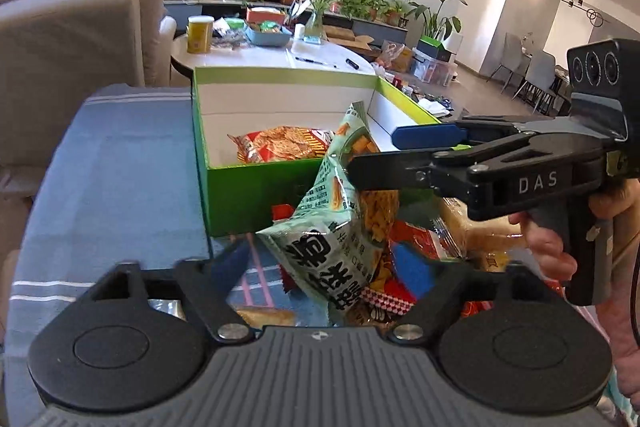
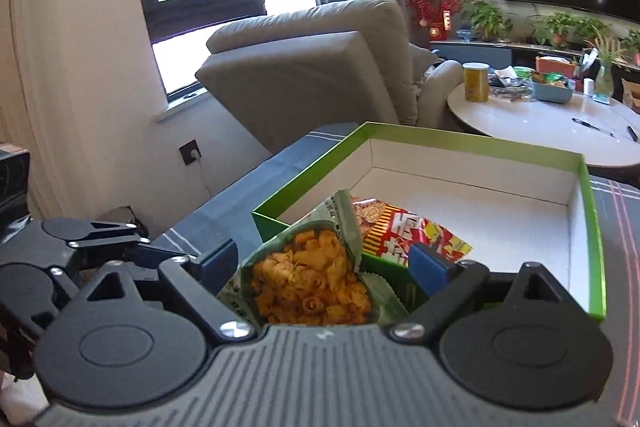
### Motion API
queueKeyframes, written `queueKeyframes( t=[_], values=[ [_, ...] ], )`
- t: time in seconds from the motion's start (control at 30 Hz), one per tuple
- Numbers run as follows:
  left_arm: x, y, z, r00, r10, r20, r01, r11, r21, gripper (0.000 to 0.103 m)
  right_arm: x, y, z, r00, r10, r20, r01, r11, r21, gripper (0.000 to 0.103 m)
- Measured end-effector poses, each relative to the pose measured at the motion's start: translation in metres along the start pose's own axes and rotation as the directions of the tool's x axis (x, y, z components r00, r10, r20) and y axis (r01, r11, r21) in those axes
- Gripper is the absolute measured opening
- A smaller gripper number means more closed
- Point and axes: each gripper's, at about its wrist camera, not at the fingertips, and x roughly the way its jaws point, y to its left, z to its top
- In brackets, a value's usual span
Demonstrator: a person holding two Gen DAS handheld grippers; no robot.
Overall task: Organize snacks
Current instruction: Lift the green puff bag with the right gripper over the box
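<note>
1. A pale green foil snack bag (image 1: 332, 227) printed with large dark characters, showing orange curled crisps through a clear panel, stands tilted just in front of the near wall of a green cardboard box with a white lining (image 1: 256, 187).
2. The left gripper (image 1: 324, 267) has its blue-padded jaws standing on either side of the bag's lower part; whether they press on it cannot be told.
3. The right gripper (image 2: 324, 263), seen from its own camera, has the bag's upper part between its jaws; firm clamping cannot be confirmed.
4. A red and yellow flat snack packet (image 2: 404, 235) lies on the box floor.
5. Further packets (image 1: 420, 247) are heaped on the blue striped cloth (image 1: 120, 187) under the box.
</note>
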Motion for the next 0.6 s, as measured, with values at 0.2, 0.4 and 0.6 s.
queueKeyframes(
  t=[0.2, 0.4, 0.6],
  values=[
    [0.005, 0.004, 0.0, 1.0, 0.001, -0.02, -0.001, 1.0, -0.005, 0.048, 0.01, -0.005, 0.004, 0.999, 0.03, -0.017, -0.029, 0.999, 0.02, 0.069],
    [0.001, 0.002, 0.004, 1.0, -0.009, -0.008, 0.009, 1.0, 0.006, 0.044, 0.013, 0.001, 0.003, 0.998, 0.048, -0.043, -0.047, 0.999, 0.02, 0.069],
    [-0.015, -0.005, 0.017, 0.998, -0.029, 0.052, 0.026, 0.999, 0.044, 0.042, -0.014, 0.011, 0.007, 1.0, 0.009, 0.007, -0.009, 1.0, 0.014, 0.068]
  ],
)
